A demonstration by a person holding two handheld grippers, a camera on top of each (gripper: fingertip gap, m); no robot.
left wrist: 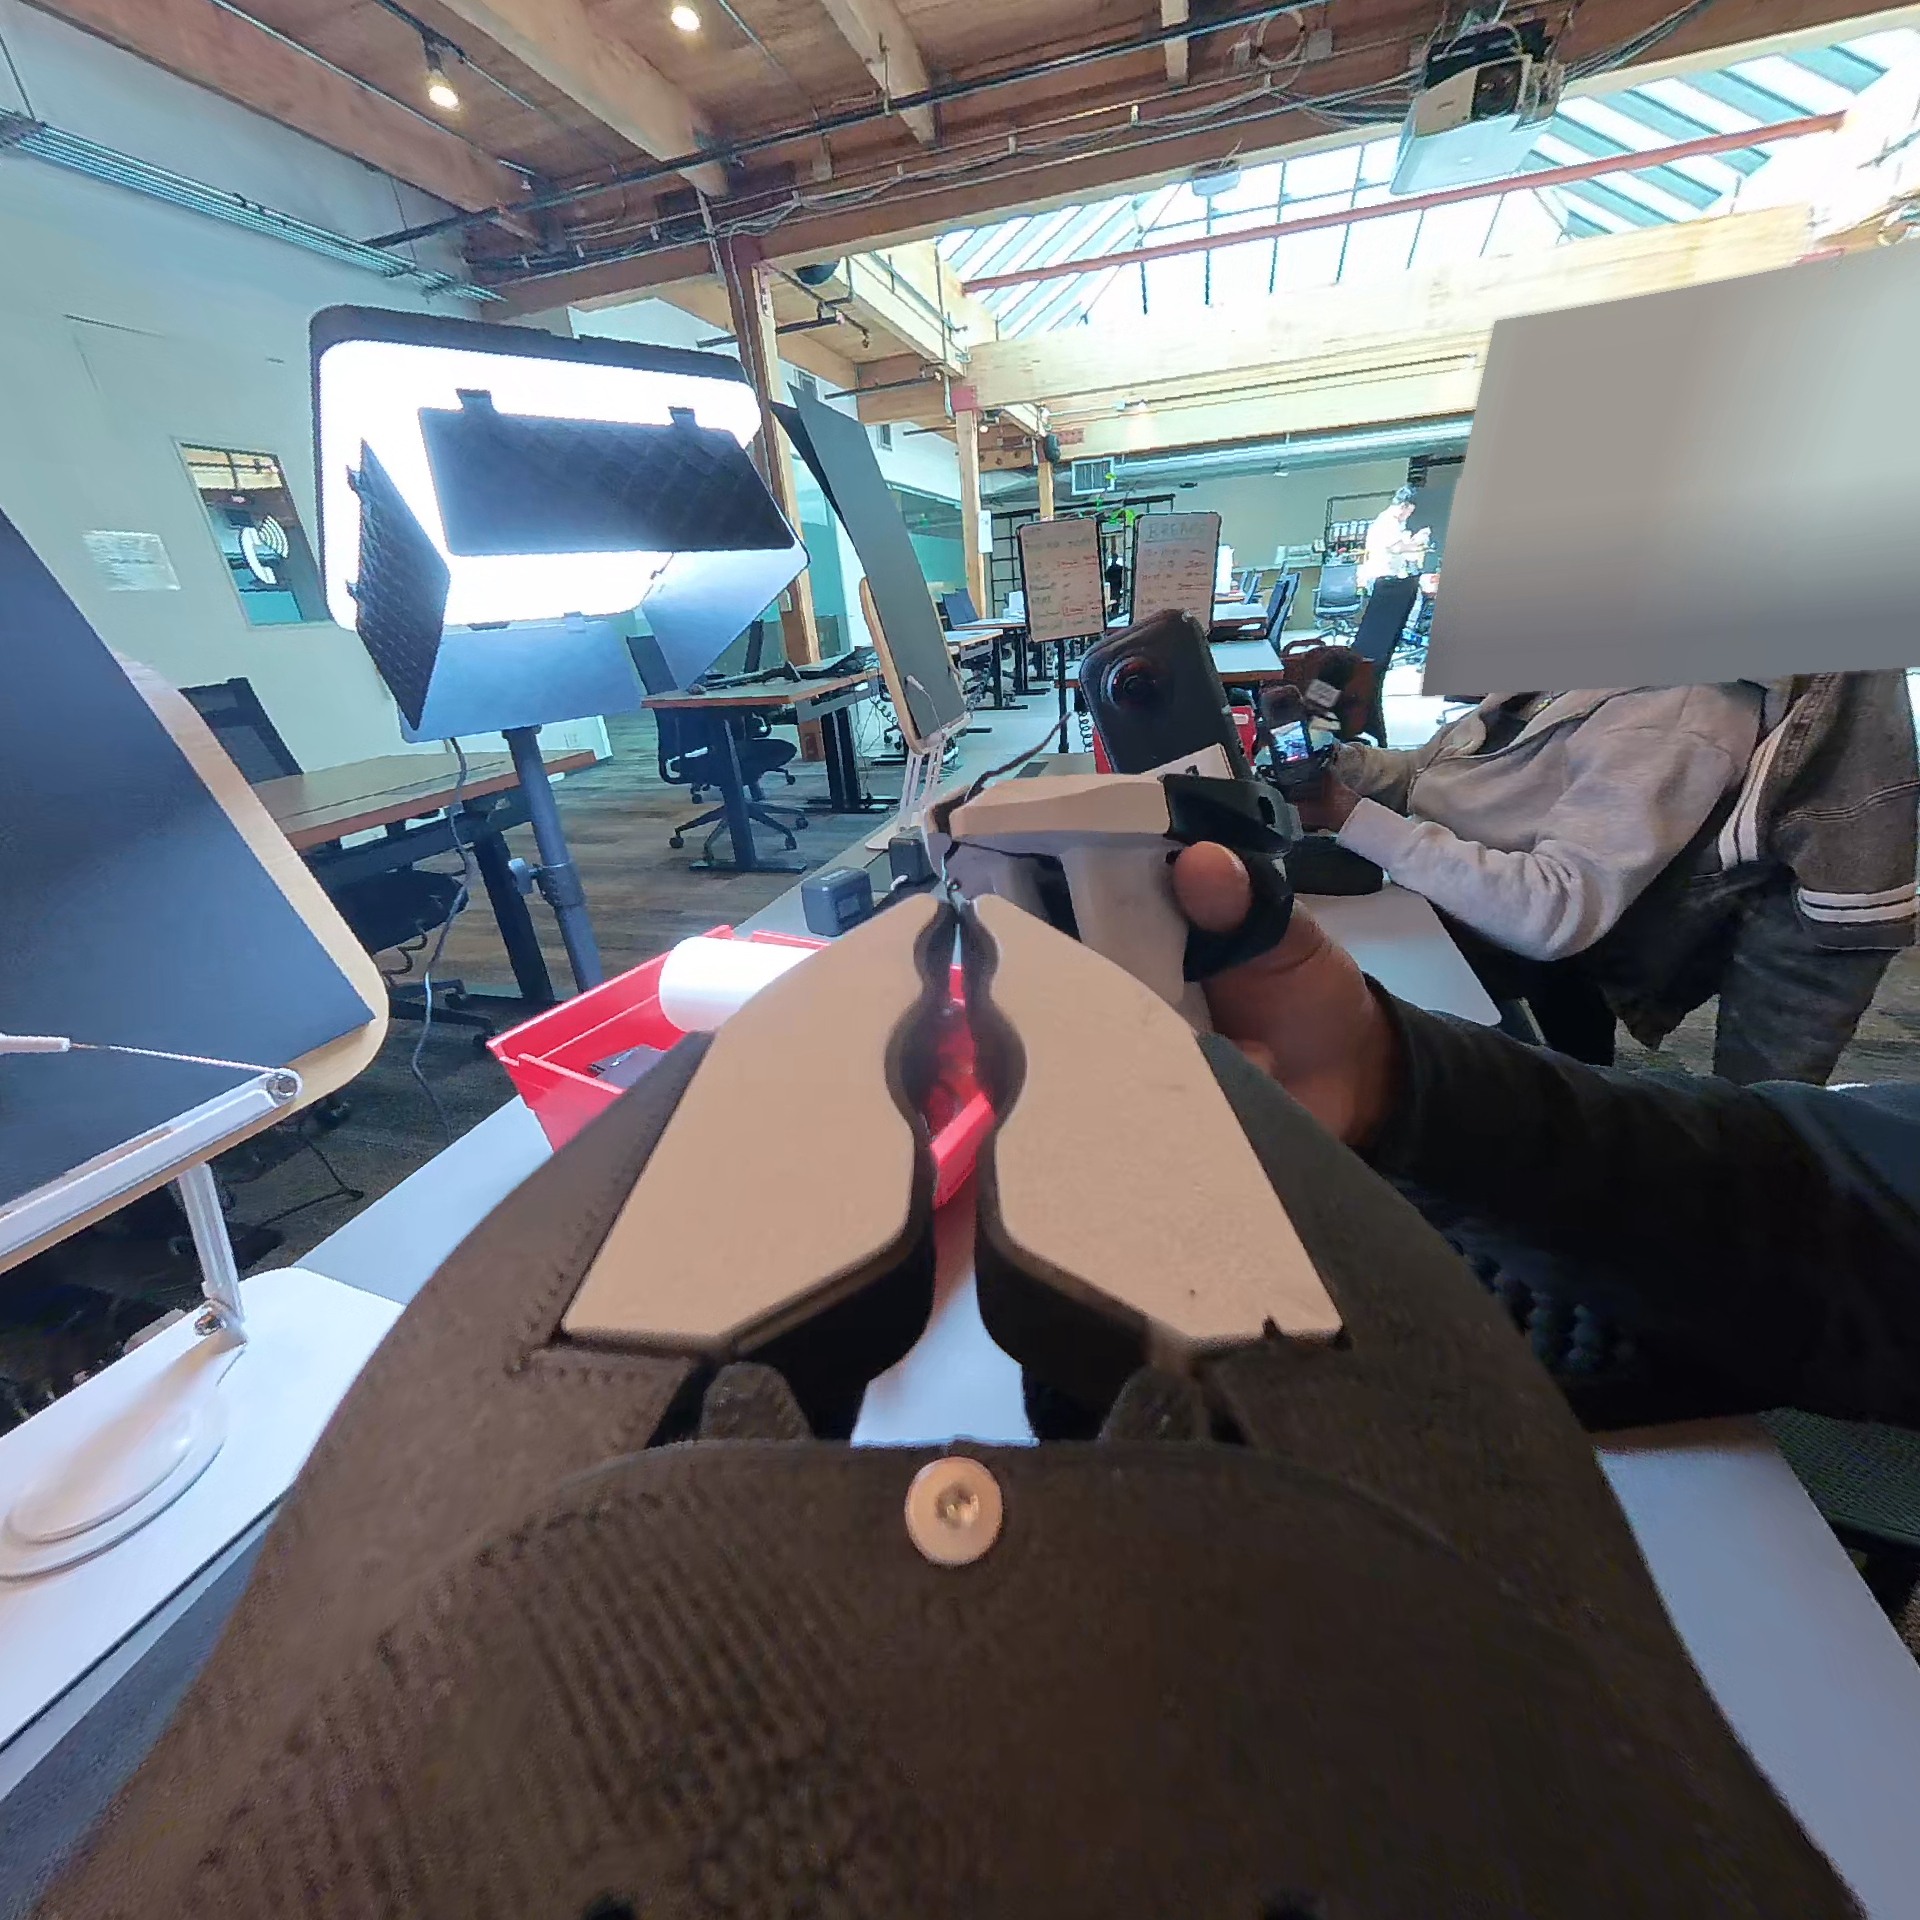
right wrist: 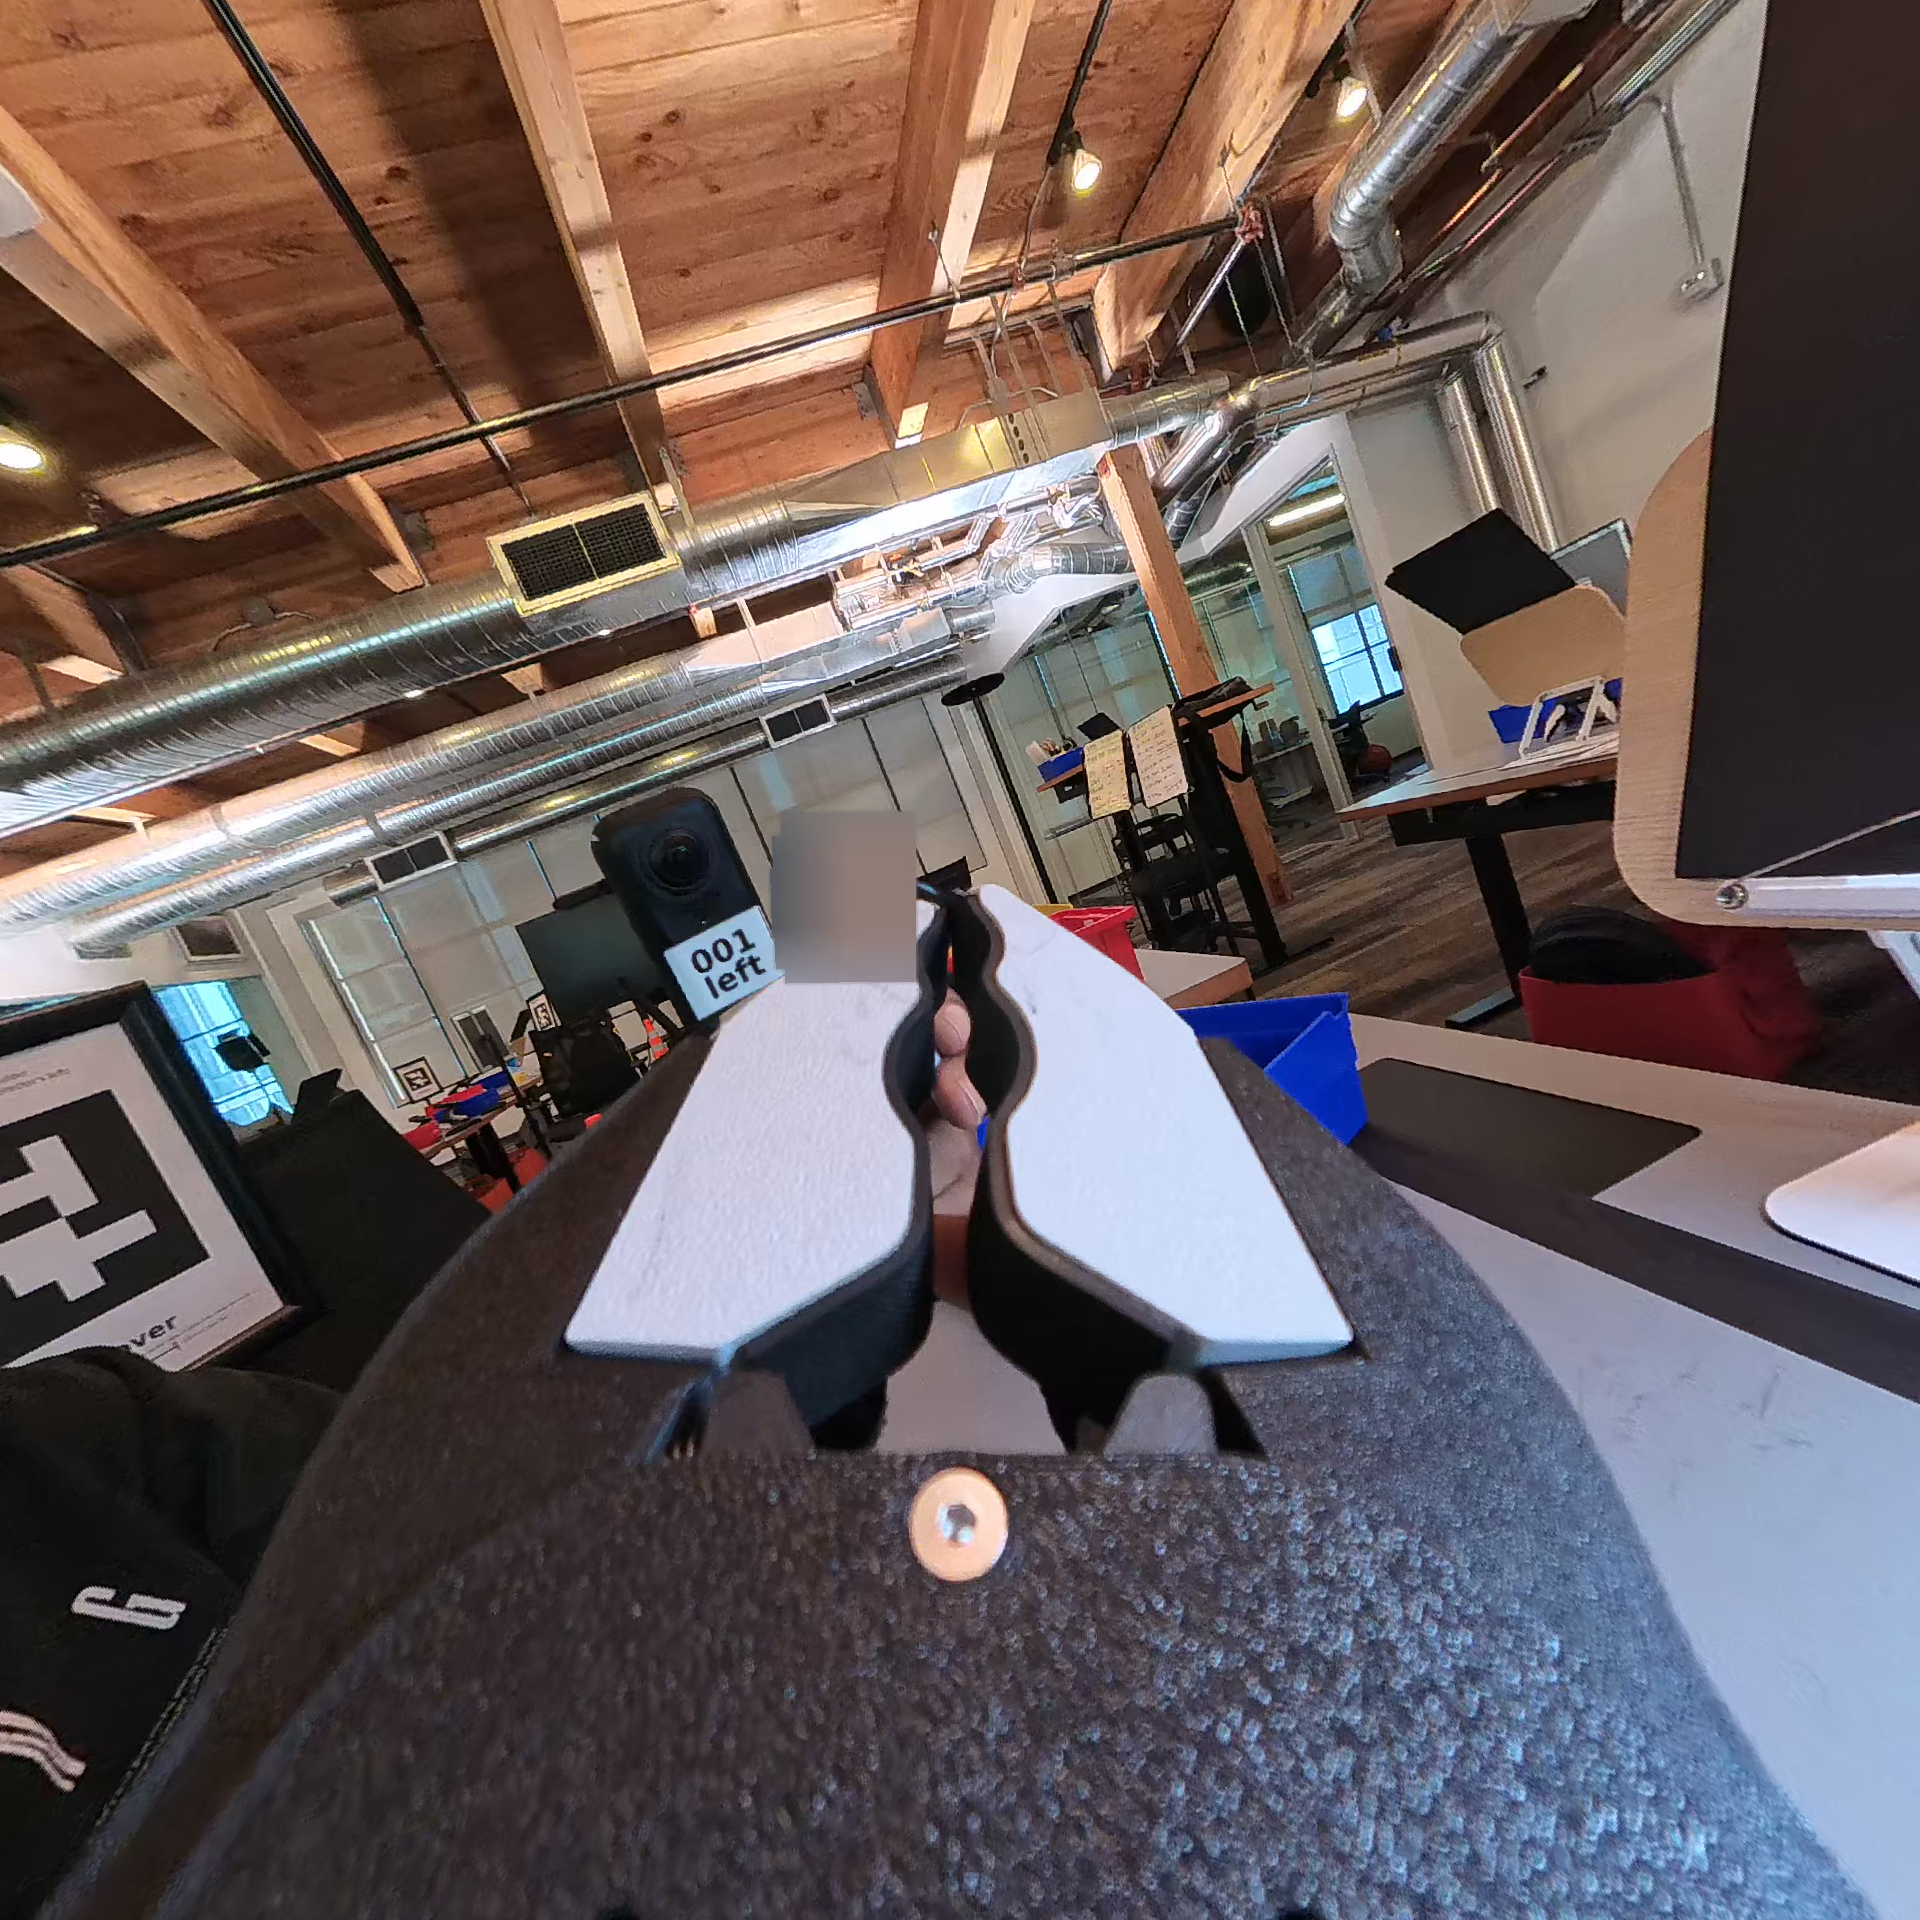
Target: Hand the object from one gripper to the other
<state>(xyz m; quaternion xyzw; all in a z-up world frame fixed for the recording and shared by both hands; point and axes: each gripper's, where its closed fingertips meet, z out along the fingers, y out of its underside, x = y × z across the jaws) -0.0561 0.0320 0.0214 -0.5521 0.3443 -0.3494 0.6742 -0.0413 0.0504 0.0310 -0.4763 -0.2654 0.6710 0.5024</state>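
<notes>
I saw both the left gripper and right gripper clenched, pinching something thin I couldn't identify; a white roll lay in the red bin; a labelled camera showed.

An open office lies under a wooden ceiling with exposed beams, silver ducts and small spotlights. A skylight brightens one side. A lit studio light stands on a pole over the dark wood floor. Desks, black office chairs and whiteboards fill the far room, beside glass partitions.
</notes>
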